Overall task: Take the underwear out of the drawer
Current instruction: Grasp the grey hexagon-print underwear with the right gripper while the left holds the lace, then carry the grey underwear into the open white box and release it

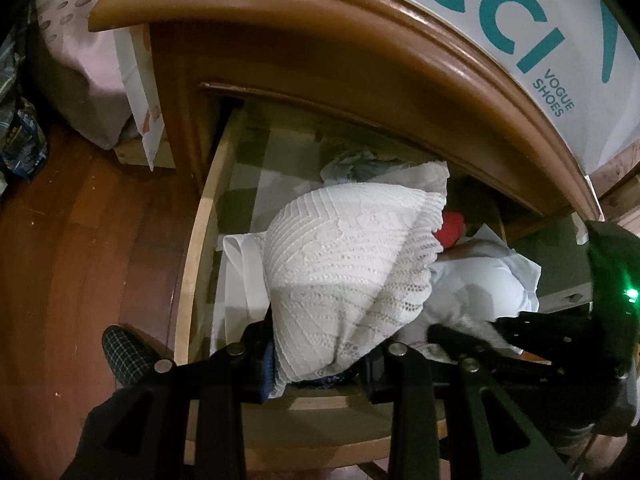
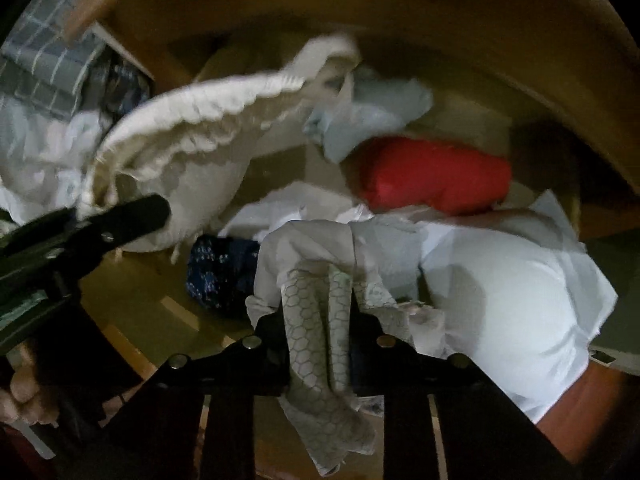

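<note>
The wooden drawer (image 1: pixel 200 216) is pulled open and holds a heap of clothes. My left gripper (image 1: pixel 320 360) is shut on a white lace knitted garment (image 1: pixel 348 260) and holds it raised over the drawer; it also shows in the right wrist view (image 2: pixel 192 128), with a left finger (image 2: pixel 132 216) clamped on its edge. My right gripper (image 2: pixel 320 344) is shut on a pale grey piece of underwear with a hexagon print (image 2: pixel 312 320), which hangs down between the fingers. My right gripper also shows in the left wrist view (image 1: pixel 500 328) at the drawer's right.
In the drawer lie a red rolled item (image 2: pixel 436 180), a white folded garment (image 2: pixel 508 300), a dark blue patterned piece (image 2: pixel 220 272) and light blue cloth (image 2: pixel 360 120). The cabinet top (image 1: pixel 360 32) overhangs the drawer, with a white shoe box (image 1: pixel 520 20) on it. Wood floor (image 1: pixel 72 260) lies left.
</note>
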A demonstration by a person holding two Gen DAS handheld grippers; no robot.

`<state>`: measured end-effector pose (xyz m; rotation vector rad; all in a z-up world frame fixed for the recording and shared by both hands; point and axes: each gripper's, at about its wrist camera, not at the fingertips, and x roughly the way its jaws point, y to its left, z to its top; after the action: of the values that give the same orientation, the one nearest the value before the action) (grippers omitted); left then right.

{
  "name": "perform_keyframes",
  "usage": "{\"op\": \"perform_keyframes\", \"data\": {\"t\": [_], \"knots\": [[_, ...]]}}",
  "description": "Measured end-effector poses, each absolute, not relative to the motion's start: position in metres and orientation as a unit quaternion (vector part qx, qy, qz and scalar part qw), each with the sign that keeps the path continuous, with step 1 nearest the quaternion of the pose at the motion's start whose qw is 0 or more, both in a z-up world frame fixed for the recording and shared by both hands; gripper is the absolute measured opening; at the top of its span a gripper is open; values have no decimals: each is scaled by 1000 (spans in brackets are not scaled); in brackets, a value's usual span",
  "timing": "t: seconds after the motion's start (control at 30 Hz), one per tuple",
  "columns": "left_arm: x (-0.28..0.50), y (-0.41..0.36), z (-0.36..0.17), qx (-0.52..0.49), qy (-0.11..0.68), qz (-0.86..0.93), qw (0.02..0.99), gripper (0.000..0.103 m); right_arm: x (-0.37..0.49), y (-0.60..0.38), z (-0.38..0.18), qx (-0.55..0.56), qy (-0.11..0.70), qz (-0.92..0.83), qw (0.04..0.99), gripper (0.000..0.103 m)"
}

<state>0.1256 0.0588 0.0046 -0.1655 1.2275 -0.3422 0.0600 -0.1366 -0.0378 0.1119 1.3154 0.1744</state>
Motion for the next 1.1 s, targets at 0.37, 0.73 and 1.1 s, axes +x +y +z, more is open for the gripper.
{"op": "perform_keyframes", "data": {"t": [0.37,0.73,1.1], "knots": [[124,59,4,-73,567,-156,805,32,44,-170,8,56,550,37,832,17],[119,57,8,-46,555,-150,817,32,19,-187,54,78,519,31,851,17],[116,46,11,-2,547,-137,826,32,-16,-214,147,72,446,-5,892,17]]}}
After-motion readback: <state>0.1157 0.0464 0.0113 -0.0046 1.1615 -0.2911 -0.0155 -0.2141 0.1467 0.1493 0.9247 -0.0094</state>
